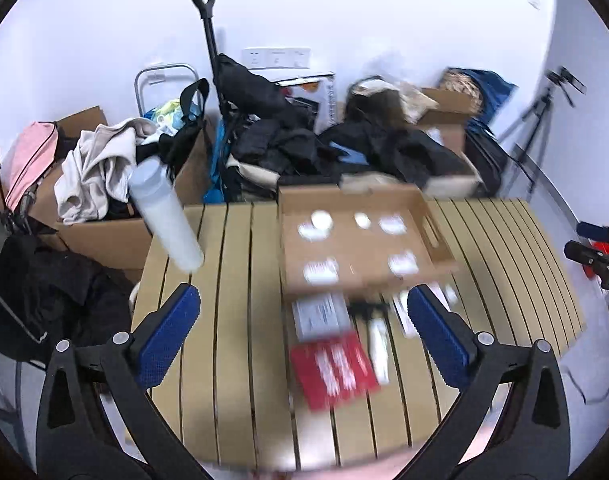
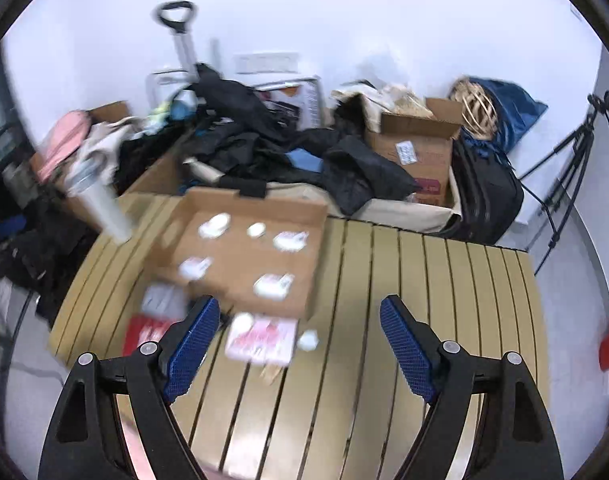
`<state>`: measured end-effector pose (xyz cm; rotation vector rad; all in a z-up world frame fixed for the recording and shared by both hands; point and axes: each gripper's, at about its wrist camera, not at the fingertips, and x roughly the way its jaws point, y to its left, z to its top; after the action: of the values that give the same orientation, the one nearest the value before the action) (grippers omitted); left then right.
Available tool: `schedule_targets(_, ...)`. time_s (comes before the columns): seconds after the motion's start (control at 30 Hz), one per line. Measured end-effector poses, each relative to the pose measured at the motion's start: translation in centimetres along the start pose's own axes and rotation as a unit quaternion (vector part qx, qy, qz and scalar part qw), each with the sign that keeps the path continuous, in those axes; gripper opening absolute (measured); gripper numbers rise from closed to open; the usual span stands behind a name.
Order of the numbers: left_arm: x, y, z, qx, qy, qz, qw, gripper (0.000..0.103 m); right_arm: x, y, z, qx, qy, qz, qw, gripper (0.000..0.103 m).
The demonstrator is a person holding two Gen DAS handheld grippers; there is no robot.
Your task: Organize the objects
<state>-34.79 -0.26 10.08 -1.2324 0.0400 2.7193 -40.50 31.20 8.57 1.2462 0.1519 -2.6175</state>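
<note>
1. Nearest the lens are the blue-padded fingers of the left gripper (image 1: pixel 304 320) – spread wide with nothing between them, hanging above the slatted tan folding table (image 1: pixel 232 320).
2. The right gripper (image 2: pixel 300 344) is likewise spread and empty over the same table.
3. The landmark is the shallow brown cardboard tray (image 1: pixel 432 236) at the table's far edge. Inside it lie five or six small white items (image 1: pixel 320 224), blurred, in two loose rows – judged to be the sorted part of the job.
4. In front of the tray, toward the camera, things remain loose on the slats: a red printed packet (image 1: pixel 332 372), a pale grey flat box (image 1: pixel 320 314), a white tube (image 1: pixel 378 352), and, seen from the right wrist, a pink-and-white packet (image 2: pixel 262 340) with a small white lump (image 2: pixel 308 340) beside it.
5. A tall translucent white bottle (image 1: pixel 164 216) stands left of the tray, near the table's corner.
6. Judgement: roughly half done – the loose group is likely still to go in.
</note>
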Motion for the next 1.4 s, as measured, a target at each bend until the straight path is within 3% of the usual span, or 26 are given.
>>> schedule_targets(0.13,-4.9,-0.8,-7.6,0.024,0.0,-0.027,0.9993,0.103,-5.5,2.6,-8.1,-0.02,-0.022,0.031,0.999,0.086)
schedule_targets(0.23,-9.1,-1.4,-15.0,0.033,-0.055,-0.025,0.9976,0.103,-9.7,5.8,-15.2,-0.069,-0.062,0.036,0.995,0.086)
schedule_targets(0.33,-11.0,-1.7,-20.5,0.005,-0.099,-0.011,0.995,0.103,-11.6,9.1,-21.2,-0.119,-0.088,-0.003,0.989,0.086)
schedule_targets(0.4,-10.8,-2.0,-22.6,-0.014,-0.091,-0.012,0.9957,0.103,-11.9,10.7,-24.1,-0.124,-0.088,0.005,0.988,0.086)
schedule_targets(0.47,-9.2,-2.6,-22.3,0.009,-0.044,-0.013,0.9989,0.103,-11.7,12.1,-25.2,-0.113,-0.081,0.035,0.99,0.086)
schedule_targets(0.53,-8.8,-2.6,-22.0,0.015,-0.041,-0.002,0.999,0.103,-11.0,13.4,-25.0,-0.123,-0.071,0.054,0.988,0.086)
schedule_targets(0.63,-8.6,-1.8,-21.9,-0.008,-0.054,-0.01,0.9985,0.103,-10.7,14.2,-24.6,-0.119,-0.085,0.033,0.989,0.086)
schedule_targets(0.73,-7.0,-1.3,-22.5,-0.018,-0.032,-0.023,0.9991,0.103,-9.4,13.6,-23.9,-0.074,-0.081,0.073,0.991,0.085)
schedule_targets(0.83,-3.7,-1.1,-22.3,-0.011,-0.015,-0.025,0.9995,0.103,-5.7,13.5,-22.5,-0.061,-0.058,0.083,0.993,0.085)
schedule_targets(0.87,-1.7,-0.9,-22.1,-0.005,-0.011,-0.029,0.9995,0.103,-4.4,13.7,-22.0,-0.06,-0.051,0.083,0.993,0.084)
schedule_targets(0.97,3.0,-0.5,-21.7,0.001,0.004,-0.04,0.9992,0.101,1.2,14.5,-19.6,-0.051,-0.03,0.104,0.993,0.063)
schedule_targets(1.03,6.2,0.3,-20.8,-0.018,0.016,-0.044,0.9987,0.089,5.5,15.3,-18.0,-0.05,-0.004,0.107,0.993,0.055)
schedule_targets(1.2,13.3,2.9,-17.7,-0.089,0.036,-0.102,0.9902,0.083,15.1,17.6,-14.0,-0.047,0.033,0.123,0.991,0.053)
schedule_targets(1.3,16.4,3.5,-17.1,-0.116,0.051,-0.117,0.9851,0.062,19.7,18.0,-12.7,-0.03,0.05,0.108,0.992,0.052)
schedule_targets(1.33,17.2,3.5,-17.2,-0.119,0.06,-0.12,0.9838,0.049,20.8,18.1,-12.5,-0.023,0.057,0.114,0.992,0.048)
schedule_targets(1.4,18.9,3.4,-17.6,-0.118,0.084,-0.121,0.982,0.04,22.5,18.2,-12.4,-0.017,0.064,0.125,0.99,0.04)
